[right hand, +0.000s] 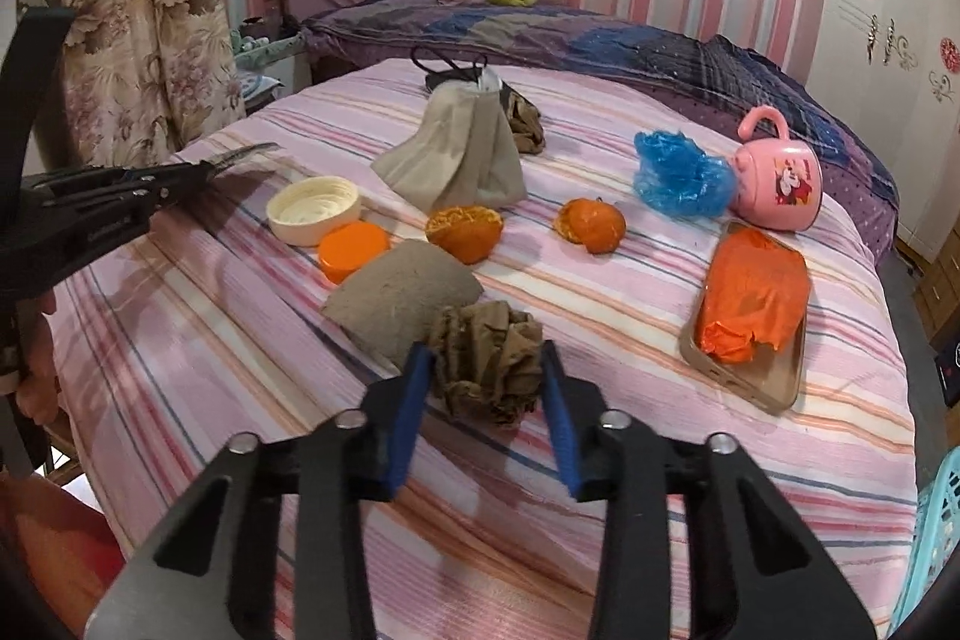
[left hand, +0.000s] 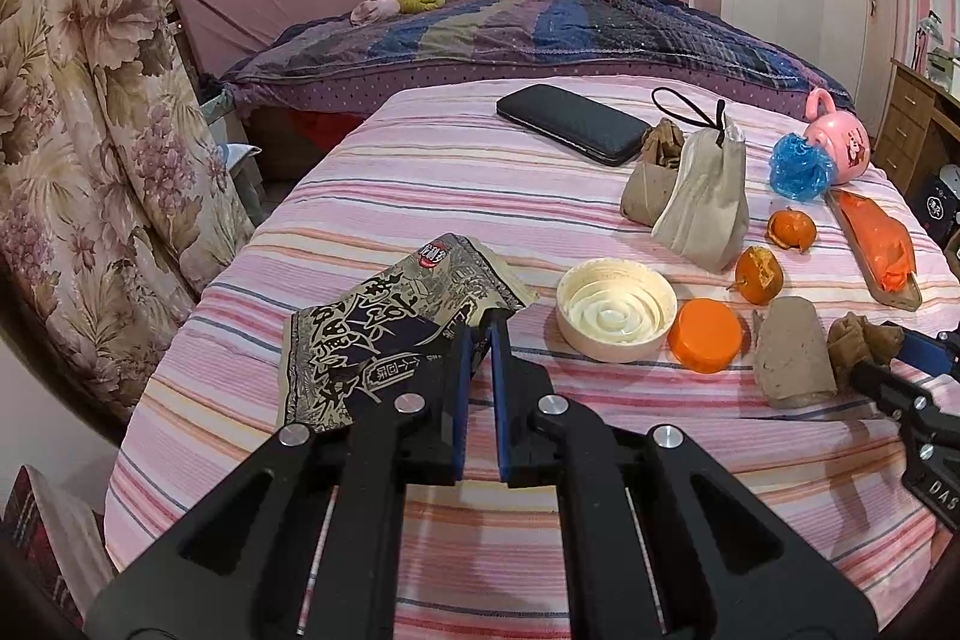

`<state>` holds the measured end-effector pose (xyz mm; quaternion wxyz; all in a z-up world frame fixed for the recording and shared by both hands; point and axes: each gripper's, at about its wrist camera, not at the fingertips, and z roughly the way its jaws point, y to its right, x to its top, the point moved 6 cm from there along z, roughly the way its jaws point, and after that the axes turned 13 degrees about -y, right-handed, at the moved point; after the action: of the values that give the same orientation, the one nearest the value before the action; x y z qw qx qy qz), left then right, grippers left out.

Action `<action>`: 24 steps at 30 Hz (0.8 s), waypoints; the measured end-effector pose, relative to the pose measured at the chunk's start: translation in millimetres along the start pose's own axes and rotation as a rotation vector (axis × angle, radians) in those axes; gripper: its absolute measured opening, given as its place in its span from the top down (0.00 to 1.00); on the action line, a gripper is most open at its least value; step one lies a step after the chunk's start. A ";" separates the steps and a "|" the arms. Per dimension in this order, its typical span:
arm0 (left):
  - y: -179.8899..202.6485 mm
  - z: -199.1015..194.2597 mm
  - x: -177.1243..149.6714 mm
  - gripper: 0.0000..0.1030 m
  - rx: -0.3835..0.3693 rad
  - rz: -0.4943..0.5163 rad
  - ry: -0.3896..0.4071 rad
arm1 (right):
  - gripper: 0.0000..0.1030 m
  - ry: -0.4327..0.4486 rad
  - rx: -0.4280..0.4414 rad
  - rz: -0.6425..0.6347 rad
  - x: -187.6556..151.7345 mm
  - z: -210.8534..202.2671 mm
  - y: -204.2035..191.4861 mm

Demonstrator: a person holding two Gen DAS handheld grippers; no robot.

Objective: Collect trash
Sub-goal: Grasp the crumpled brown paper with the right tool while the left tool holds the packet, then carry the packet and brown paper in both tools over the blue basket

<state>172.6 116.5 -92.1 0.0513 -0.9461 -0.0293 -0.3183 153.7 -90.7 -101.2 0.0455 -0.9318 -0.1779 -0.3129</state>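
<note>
Your right gripper (right hand: 486,382) brackets the crumpled brown paper (right hand: 489,370) dead ahead — pads touching its sides; your left gripper (left hand: 478,340) pinches the snack wrapper (left hand: 384,334) — farther off.

Your crumpled brown paper ball (right hand: 489,370) looks matt and creased; beside it, the grey cardboard tube (right hand: 402,301) is rough, the round orange plastic lid (right hand: 353,249) smooth.

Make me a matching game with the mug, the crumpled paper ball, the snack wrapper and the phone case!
Things:
1. mug
2. crumpled brown paper ball
3. snack wrapper
4. phone case

Clues:
A. holds an orange bag
B. pink, on its side
C. pinched by the left gripper
D. between the right gripper fingers

Pairs: 1-B, 2-D, 3-C, 4-A
</note>
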 end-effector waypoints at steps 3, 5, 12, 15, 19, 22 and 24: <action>1.4 0.2 -0.4 0.95 0.006 0.005 0.000 | 0.80 0.008 0.002 0.007 -0.2 -3.3 4.7; 2.3 -0.1 -0.6 0.95 0.009 0.007 0.001 | 0.82 0.012 0.011 0.019 -1.0 -6.1 8.9; 3.6 -0.4 0.1 0.95 0.013 0.012 0.000 | 0.81 0.003 0.039 0.032 -2.5 -5.2 14.9; 4.0 -0.5 0.1 0.95 0.011 0.011 0.001 | 0.75 0.002 0.032 0.027 -3.5 -3.6 13.6; 4.0 -0.5 0.1 0.95 0.013 0.013 0.001 | 0.52 0.003 0.028 0.032 -4.3 -2.1 12.5; 5.4 -0.9 -0.1 0.95 0.015 0.020 0.002 | 0.51 -0.010 0.033 0.024 -4.5 2.1 9.1; 6.2 -1.5 0.0 0.95 0.016 0.020 0.003 | 0.51 -0.024 0.030 0.021 -4.4 6.9 7.6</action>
<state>172.3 110.2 -91.4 0.0622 -0.9454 -0.0222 -0.3191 157.0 -97.9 -109.1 0.0605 -0.9365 -0.1735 -0.2987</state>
